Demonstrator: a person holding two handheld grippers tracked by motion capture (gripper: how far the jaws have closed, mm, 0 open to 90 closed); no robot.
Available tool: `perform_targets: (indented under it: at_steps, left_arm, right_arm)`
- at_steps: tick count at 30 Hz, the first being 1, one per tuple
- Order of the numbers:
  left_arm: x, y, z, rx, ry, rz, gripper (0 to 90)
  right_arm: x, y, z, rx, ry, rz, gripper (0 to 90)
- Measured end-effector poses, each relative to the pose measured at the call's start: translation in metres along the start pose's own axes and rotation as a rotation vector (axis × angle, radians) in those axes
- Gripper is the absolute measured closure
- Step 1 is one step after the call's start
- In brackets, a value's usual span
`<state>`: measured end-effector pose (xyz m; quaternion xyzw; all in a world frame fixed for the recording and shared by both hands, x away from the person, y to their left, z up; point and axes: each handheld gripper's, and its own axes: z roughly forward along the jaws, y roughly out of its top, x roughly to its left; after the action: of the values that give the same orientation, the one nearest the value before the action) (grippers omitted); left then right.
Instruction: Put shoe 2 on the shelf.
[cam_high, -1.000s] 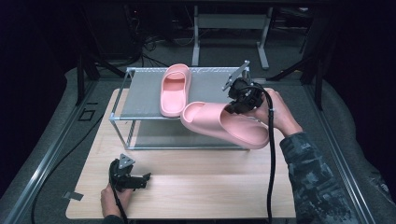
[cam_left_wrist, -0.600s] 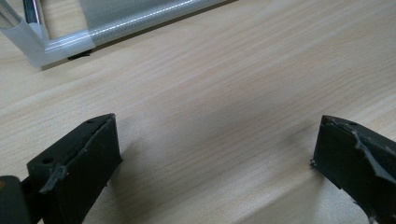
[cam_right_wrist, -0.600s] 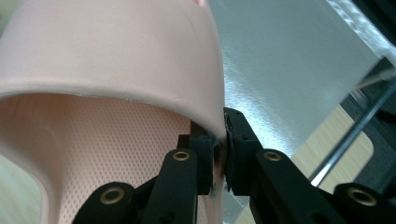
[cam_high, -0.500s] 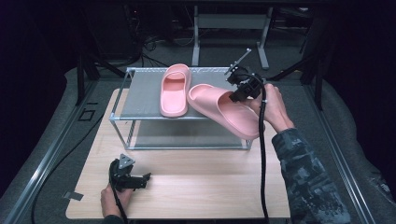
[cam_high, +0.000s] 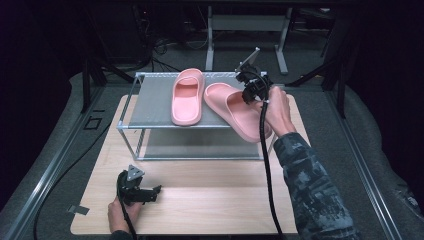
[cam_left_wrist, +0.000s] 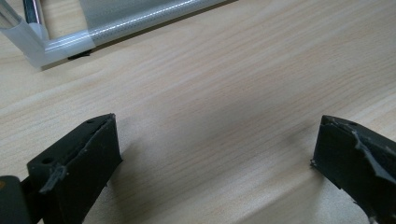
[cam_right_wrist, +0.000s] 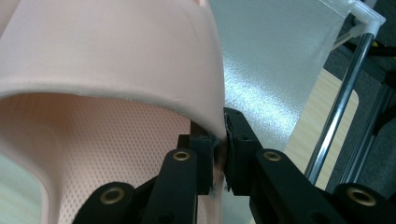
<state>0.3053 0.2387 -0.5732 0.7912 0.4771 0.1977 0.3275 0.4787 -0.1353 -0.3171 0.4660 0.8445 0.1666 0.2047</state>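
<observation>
One pink slipper (cam_high: 187, 95) lies on the top shelf of a metal rack (cam_high: 150, 107), toe toward the back. A second pink slipper (cam_high: 235, 112) lies slanted just to its right, its rear end jutting past the shelf's front edge. My right gripper (cam_high: 249, 96) is shut on that slipper's strap. In the right gripper view the two jaws pinch the strap's edge (cam_right_wrist: 217, 135) of the slipper (cam_right_wrist: 116, 70) above the grey shelf (cam_right_wrist: 275, 70). My left gripper (cam_high: 152, 194) rests on the table's near left, held in a hand, open with nothing between its jaws (cam_left_wrist: 215, 158).
The rack stands on a light wooden table (cam_high: 210, 205) and has a lower shelf (cam_high: 200, 147) under the top one. Its corner post (cam_left_wrist: 37, 44) shows in the left gripper view. A black cable (cam_high: 267, 165) trails from the right gripper along the sleeve.
The right gripper has carried the second slipper left and toward the back, from off the rack's front right corner to the top shelf beside the first slipper. The left gripper has stayed put.
</observation>
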Motion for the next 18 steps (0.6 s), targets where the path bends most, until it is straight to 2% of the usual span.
perform_targets:
  at_steps: [9, 12, 16, 18]
  left_arm:
    - [0.0, 0.0, 0.0, 0.0, 0.0, 0.0, 0.4]
    - [0.0, 0.0, 0.0, 0.0, 0.0, 0.0, 0.4]
    - [0.0, 0.0, 0.0, -0.001, 0.0, 0.0, 0.4]
    - [0.0, 0.0, 0.0, -0.001, 0.0, 0.0, 0.4]
  right_arm:
    - [-0.005, 0.015, 0.019, 0.026, -0.045, 0.13, 83.5]
    - [-0.007, 0.02, 0.024, 0.024, -0.04, 0.171, 83.4]
    - [-0.007, 0.024, 0.028, -0.001, -0.065, 0.198, 82.8]
    - [-0.006, 0.025, 0.03, -0.007, -0.062, 0.197, 80.6]
